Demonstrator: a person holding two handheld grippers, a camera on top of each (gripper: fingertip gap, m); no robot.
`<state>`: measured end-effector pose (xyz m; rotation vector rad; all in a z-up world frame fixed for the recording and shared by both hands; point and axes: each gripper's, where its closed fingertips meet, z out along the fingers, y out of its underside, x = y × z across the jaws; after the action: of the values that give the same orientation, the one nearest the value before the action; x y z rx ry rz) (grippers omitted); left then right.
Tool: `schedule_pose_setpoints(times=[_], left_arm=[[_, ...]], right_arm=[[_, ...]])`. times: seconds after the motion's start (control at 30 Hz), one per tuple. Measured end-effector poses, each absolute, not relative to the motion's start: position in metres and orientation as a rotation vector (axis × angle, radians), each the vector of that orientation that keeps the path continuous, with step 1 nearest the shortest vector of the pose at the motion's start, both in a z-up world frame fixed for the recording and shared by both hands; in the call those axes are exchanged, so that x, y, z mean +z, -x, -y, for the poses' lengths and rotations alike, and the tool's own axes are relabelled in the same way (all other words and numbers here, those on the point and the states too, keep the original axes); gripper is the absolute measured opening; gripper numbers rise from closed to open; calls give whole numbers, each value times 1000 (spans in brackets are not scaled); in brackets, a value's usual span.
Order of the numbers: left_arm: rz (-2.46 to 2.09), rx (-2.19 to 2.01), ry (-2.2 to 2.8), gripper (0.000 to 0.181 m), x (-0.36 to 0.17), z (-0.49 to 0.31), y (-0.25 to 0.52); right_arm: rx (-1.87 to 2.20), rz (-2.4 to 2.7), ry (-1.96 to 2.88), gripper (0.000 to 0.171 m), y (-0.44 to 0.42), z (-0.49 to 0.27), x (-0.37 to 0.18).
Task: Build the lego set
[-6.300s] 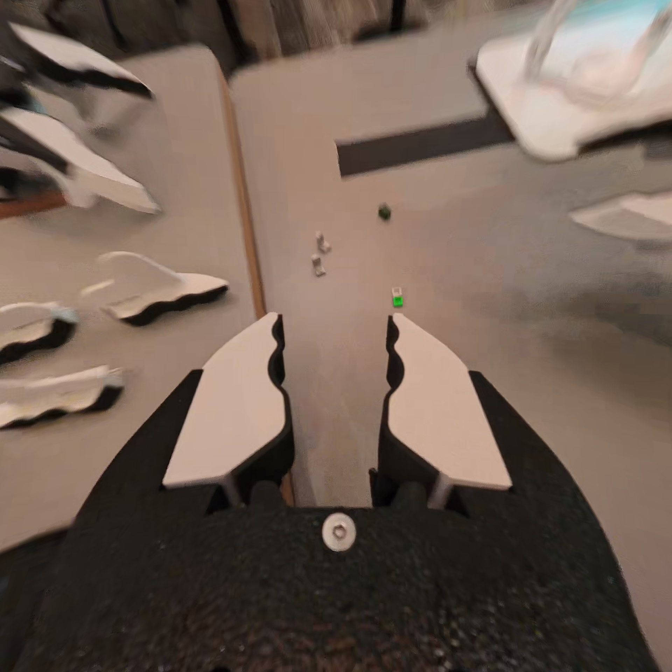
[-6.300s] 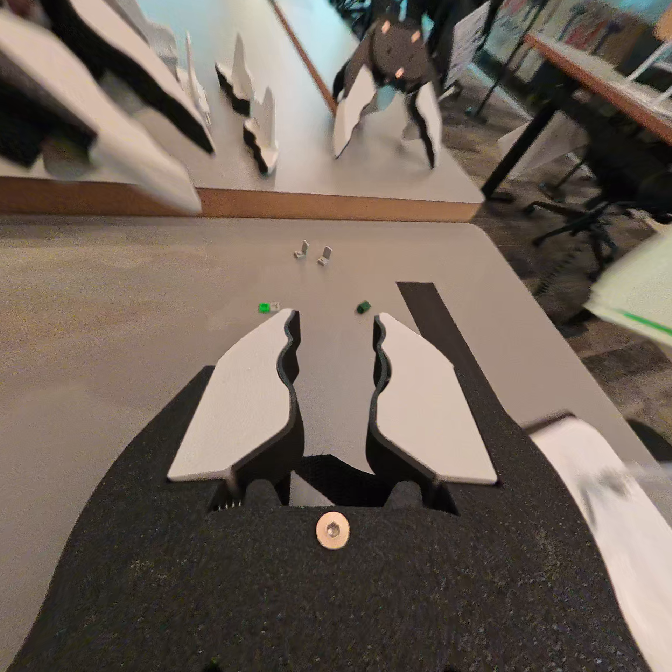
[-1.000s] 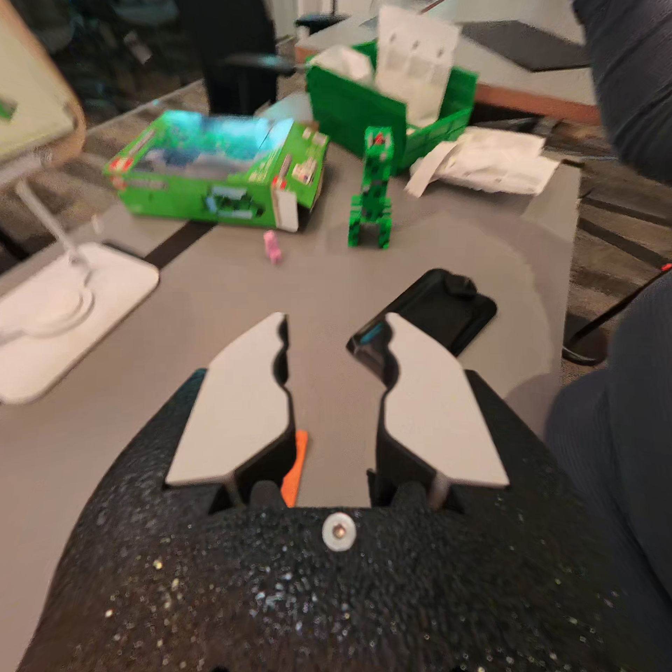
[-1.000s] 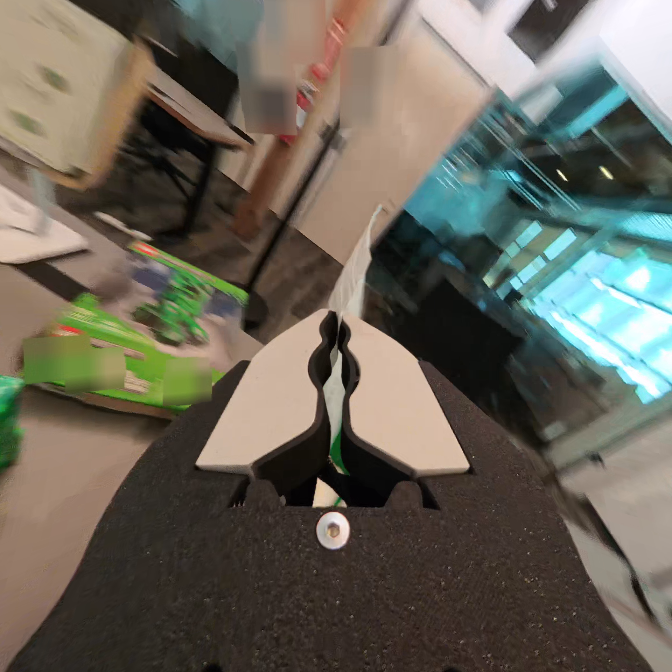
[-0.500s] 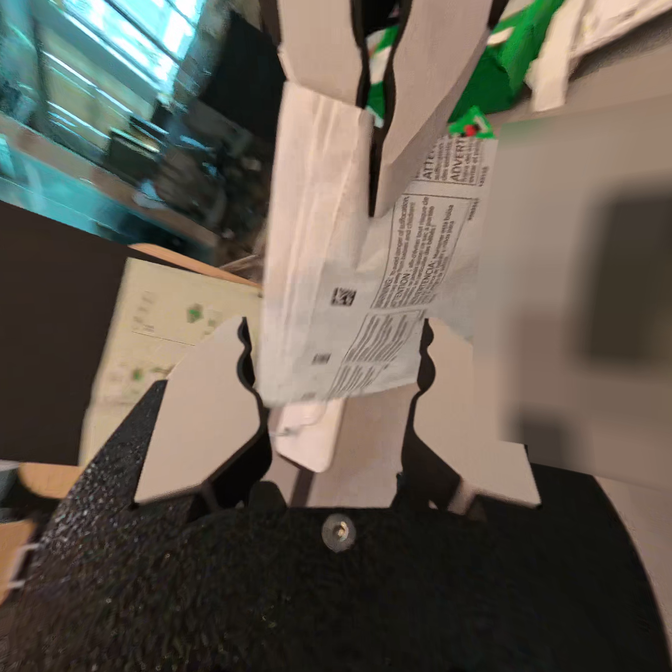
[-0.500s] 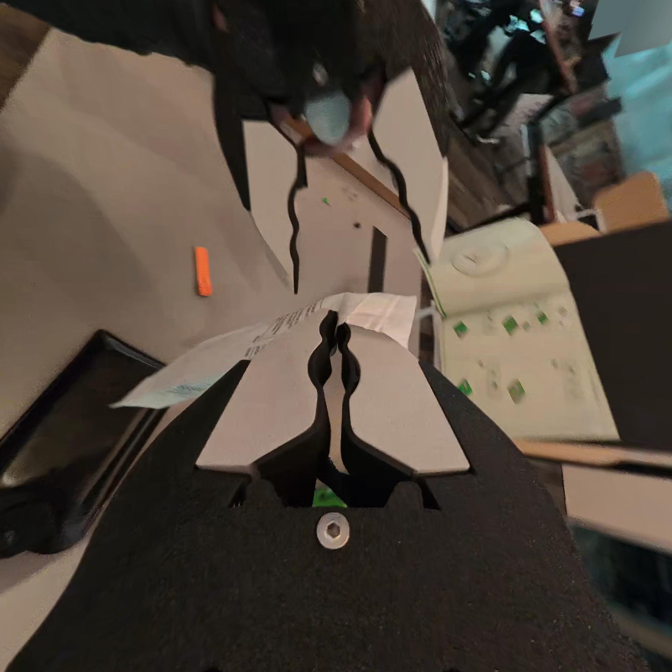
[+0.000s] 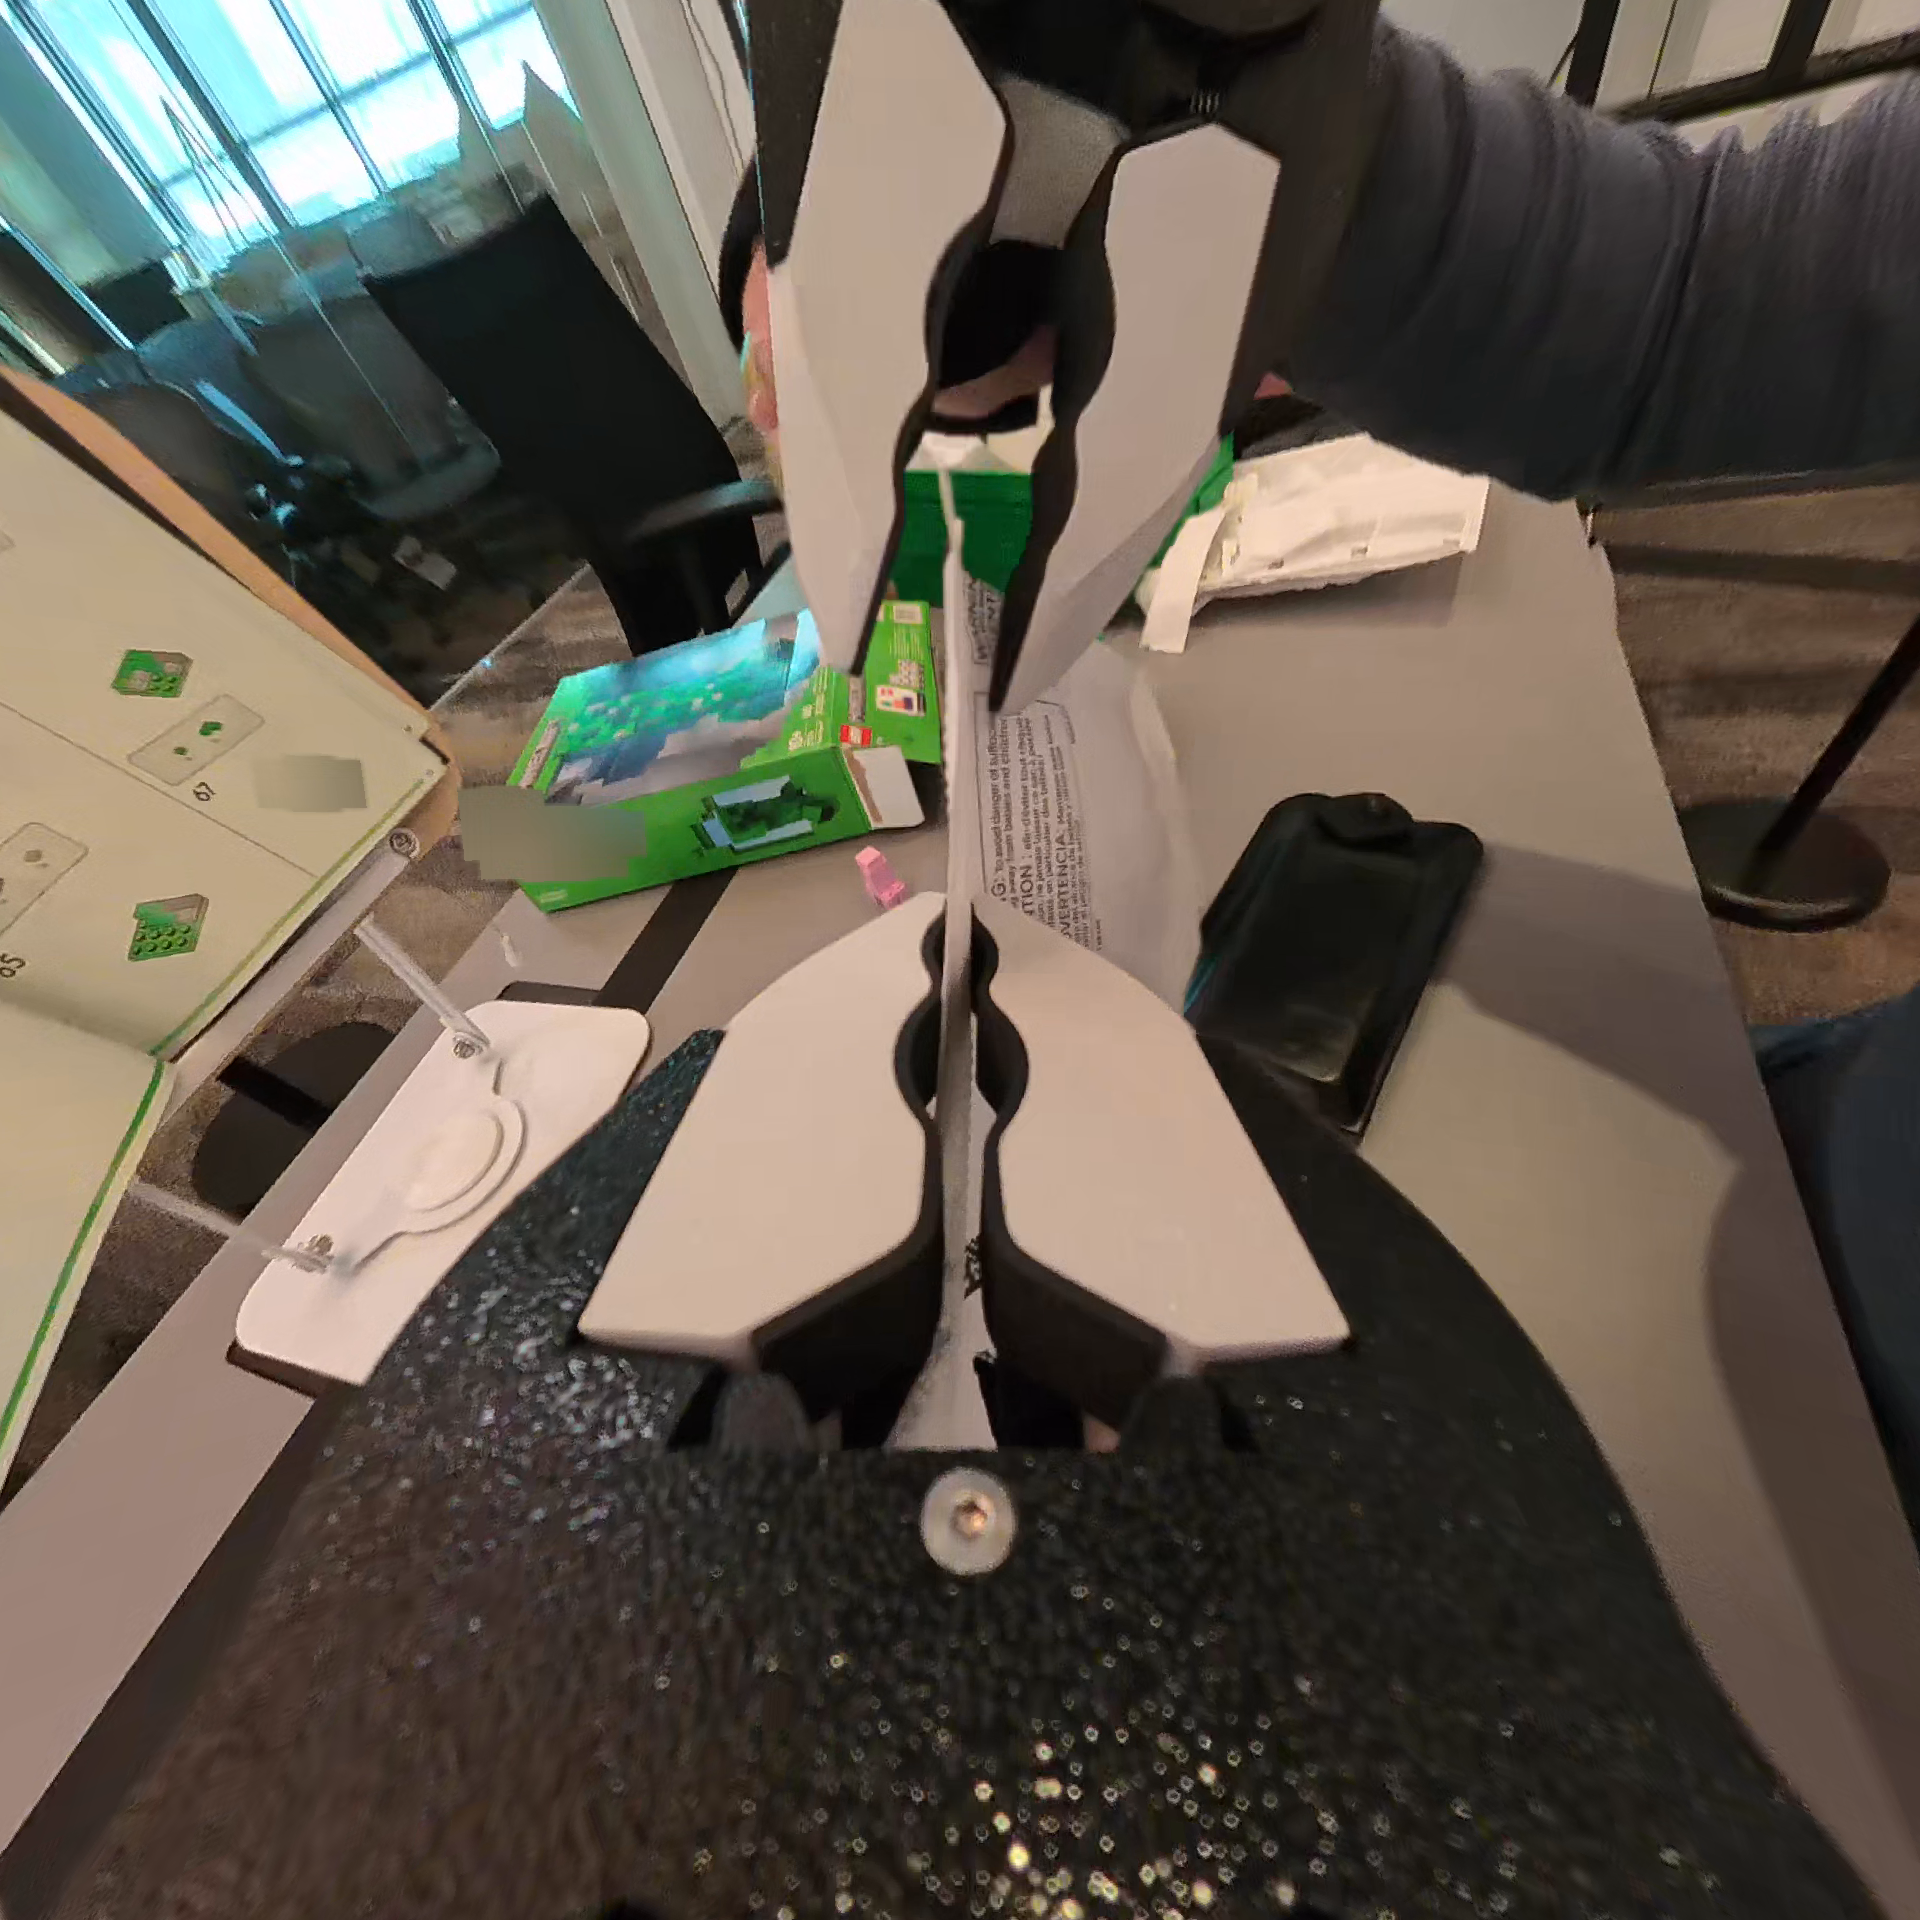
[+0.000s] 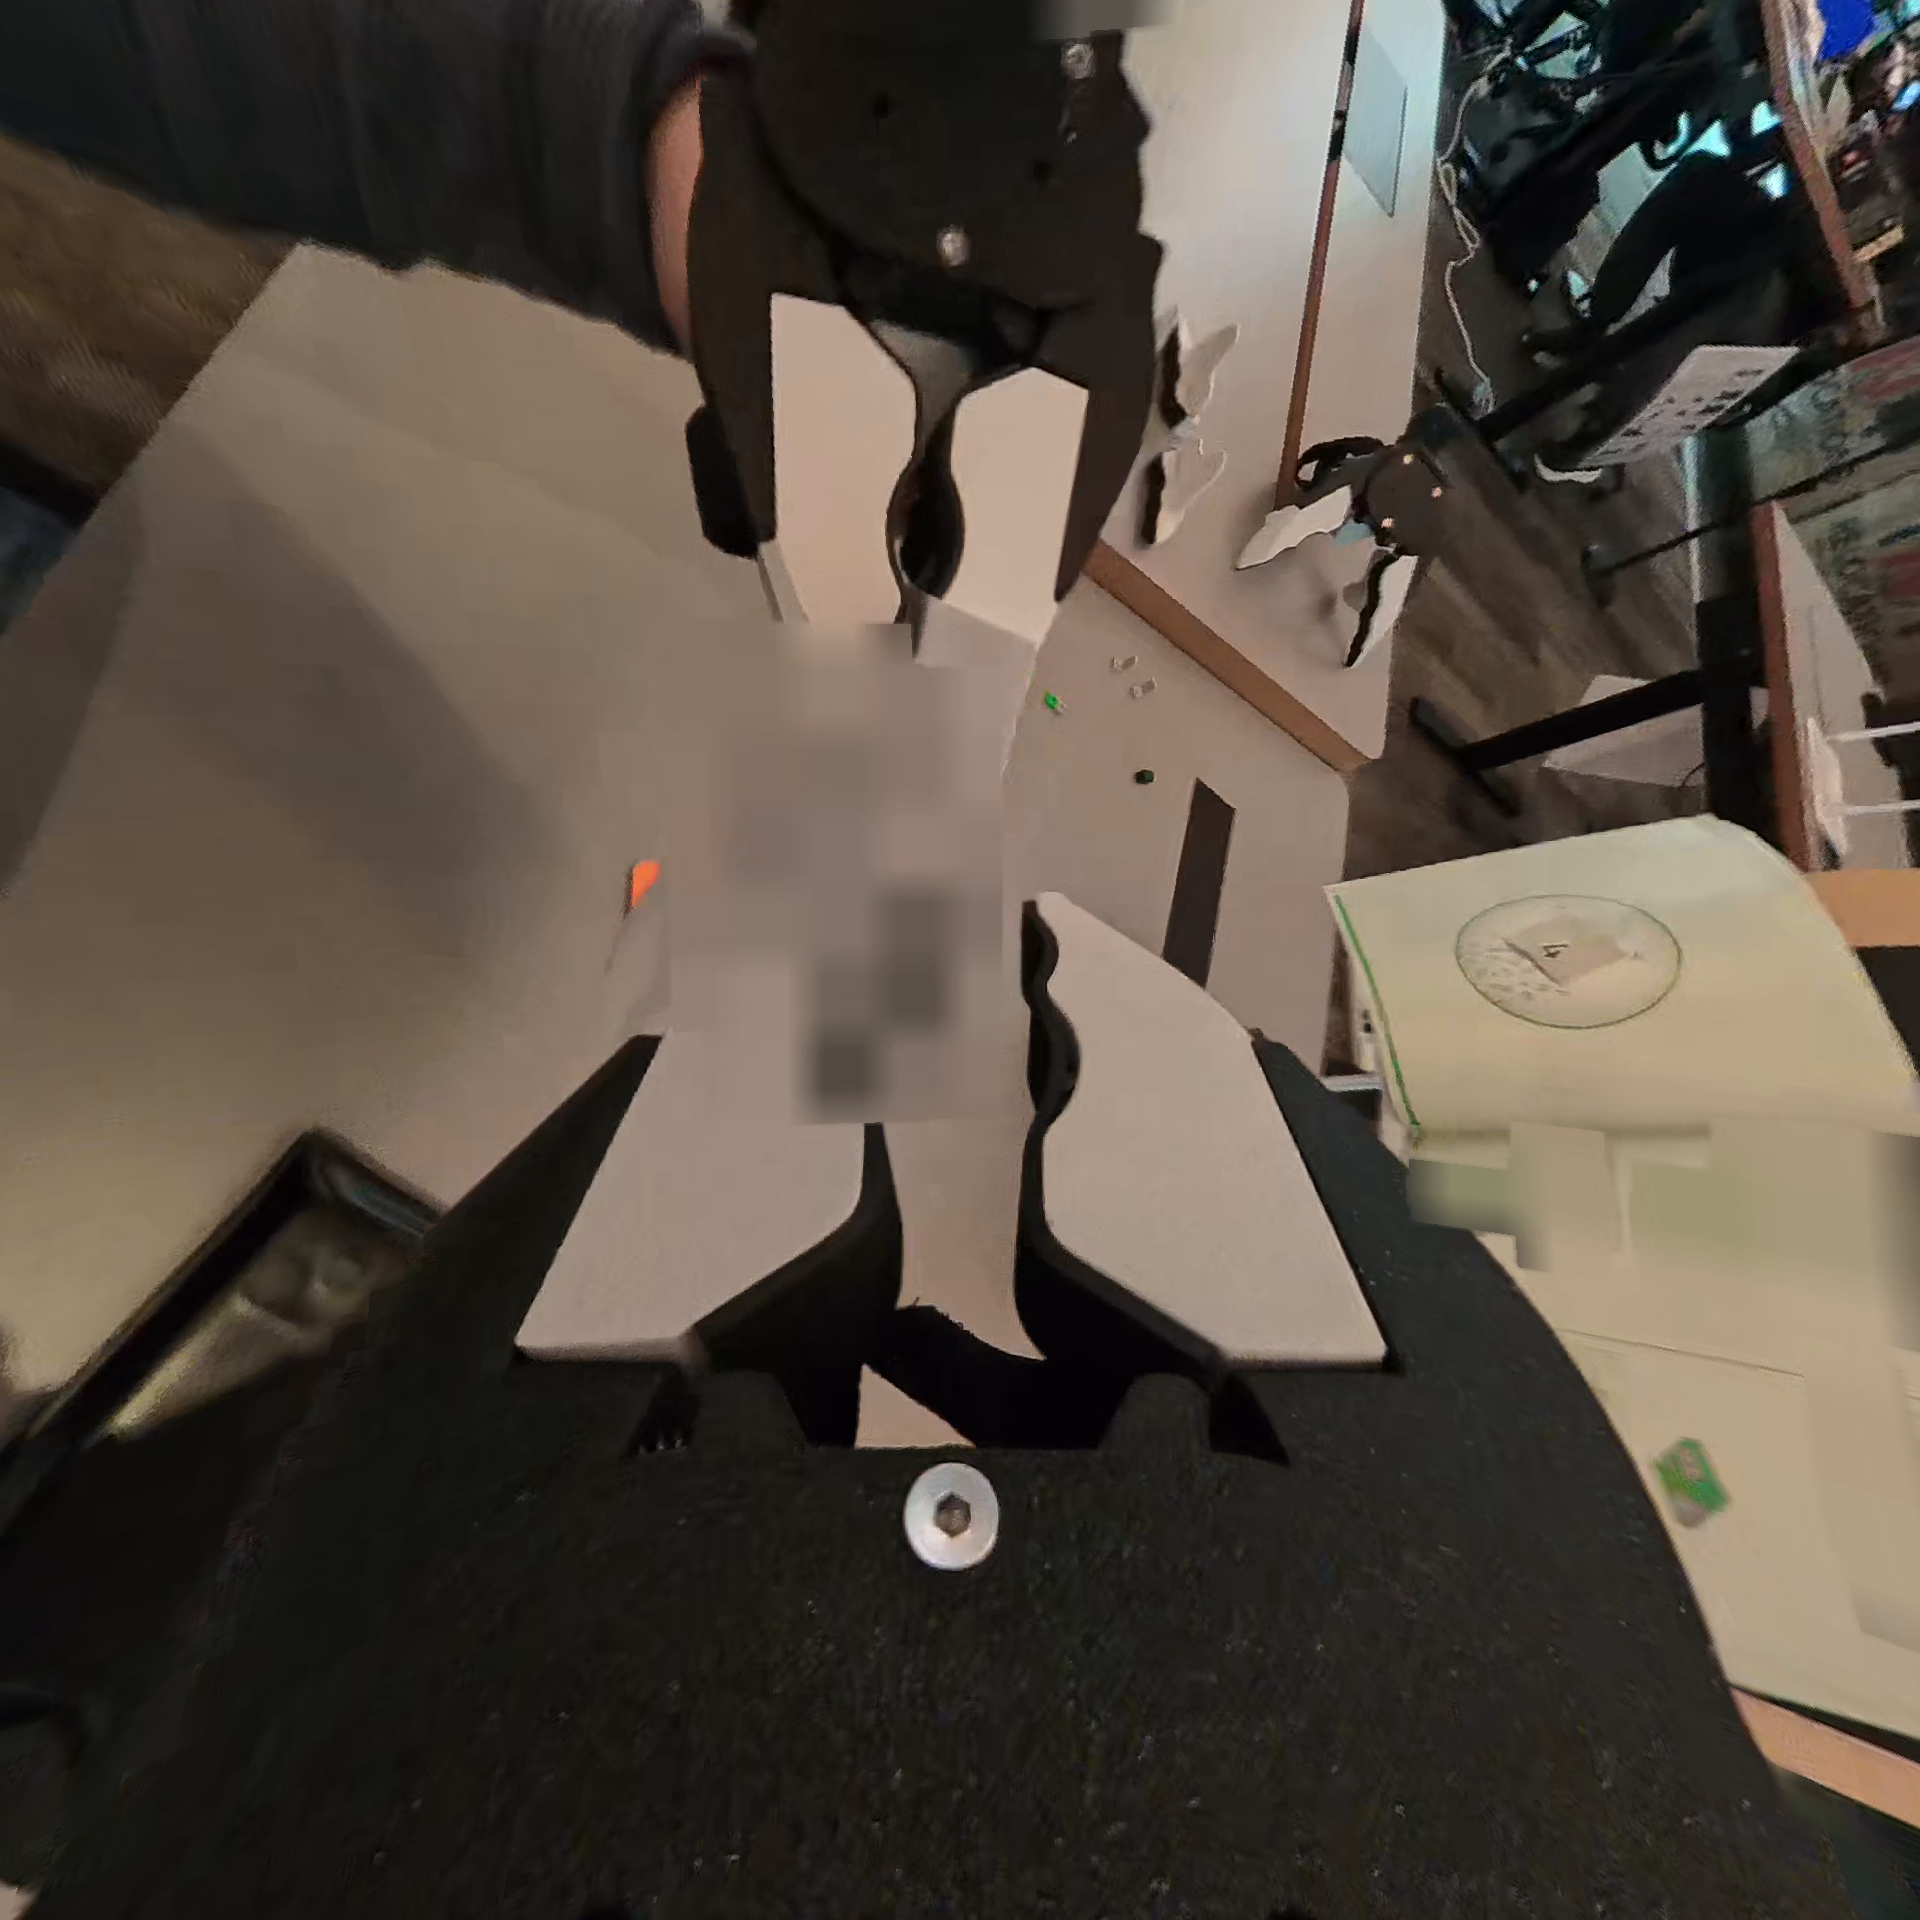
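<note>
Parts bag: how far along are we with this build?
Done: the box lies open and a few loose bricks sit on the table. In hand: left gripper shut on the white parts bag, right gripper open around its top edge. Left: opening the bag, then the assembly.

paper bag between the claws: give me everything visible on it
The paper bag is white and thin, printed with black text panels on one face, and seen nearly edge-on in the left wrist view. It hangs in the air above the grey table, stretched taut. The left claw is shut on its near end; the right claw has opened around its far end. Contents not visible.
</note>
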<state>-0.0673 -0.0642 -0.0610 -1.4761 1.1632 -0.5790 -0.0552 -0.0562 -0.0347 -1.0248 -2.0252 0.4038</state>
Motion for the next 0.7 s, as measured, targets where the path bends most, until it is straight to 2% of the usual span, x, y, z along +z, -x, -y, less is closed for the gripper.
schedule_pose_setpoints(times=[0.03,0.27,0.33,0.37,0.47,0.57,0.7], left_arm=[[-1156,-600,1464,0,-62,65,66],[-1067,-667,1370,0,-60,61,54],[-1026,-704,1331,0,-55,61,54],[-1015,-731,1316,0,-53,62,53],[-964,-773,1265,0,-49,62,51],[-912,-816,1215,0,-45,63,48],[-878,-830,1156,0,-46,65,40]], right_arm=[[448,2031,1051,23,55,58,-35],[498,2063,1129,16,58,59,-32],[541,2063,1139,0,57,62,-29],[563,2049,1156,0,57,62,-27],[619,1976,1199,1,58,60,-22],[711,1894,1204,15,55,60,-14],[779,1887,1253,22,49,61,-12]])
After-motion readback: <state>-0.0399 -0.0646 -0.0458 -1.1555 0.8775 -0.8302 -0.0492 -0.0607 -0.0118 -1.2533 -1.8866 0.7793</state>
